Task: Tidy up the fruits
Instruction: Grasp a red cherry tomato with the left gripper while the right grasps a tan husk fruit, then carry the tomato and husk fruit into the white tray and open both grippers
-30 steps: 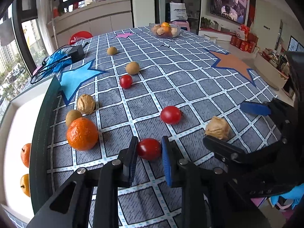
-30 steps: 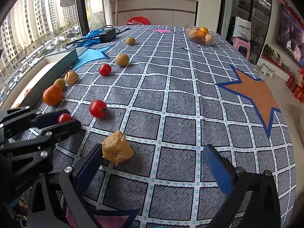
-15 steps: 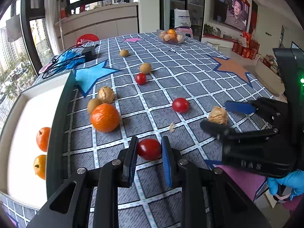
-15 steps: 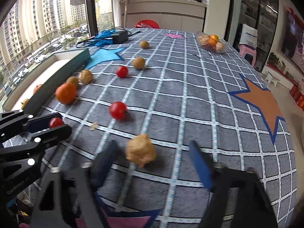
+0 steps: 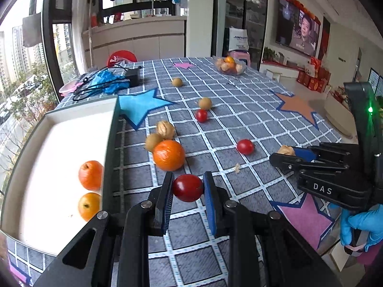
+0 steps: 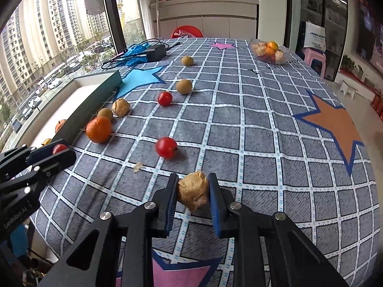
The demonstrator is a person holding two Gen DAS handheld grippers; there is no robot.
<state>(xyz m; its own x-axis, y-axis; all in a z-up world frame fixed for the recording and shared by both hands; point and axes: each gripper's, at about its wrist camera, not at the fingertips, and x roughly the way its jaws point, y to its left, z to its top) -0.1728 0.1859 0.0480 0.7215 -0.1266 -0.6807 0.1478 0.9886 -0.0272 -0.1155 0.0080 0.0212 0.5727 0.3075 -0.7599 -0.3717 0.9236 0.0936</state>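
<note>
My left gripper (image 5: pixel 188 189) is shut on a red tomato (image 5: pixel 188 188) and holds it above the tablecloth, right of the white box (image 5: pixel 47 167). The box holds two oranges (image 5: pixel 90 175). My right gripper (image 6: pixel 192 191) is shut on a tan papery husk fruit (image 6: pixel 193 190), lifted near the table's front. In the left wrist view the right gripper (image 5: pixel 290 154) shows at the right with that fruit (image 5: pixel 285 150). On the cloth lie an orange (image 5: pixel 169 155), two more tomatoes (image 5: pixel 245 146) (image 5: pixel 201 115), brown round fruits (image 5: pixel 205 103) and another husk fruit (image 5: pixel 165 129).
A clear bowl of fruit (image 6: pixel 269 52) stands at the table's far right. A black adapter with cables and a blue glove (image 6: pixel 146 52) lie at the far left. A small husk scrap (image 6: pixel 137 166) lies on the cloth. The box's dark green wall (image 6: pixel 93 102) runs along the left.
My right gripper has closed on the husk fruit and lifted it. My left gripper, still holding the tomato, has risen and moved back, so the white box shows more.
</note>
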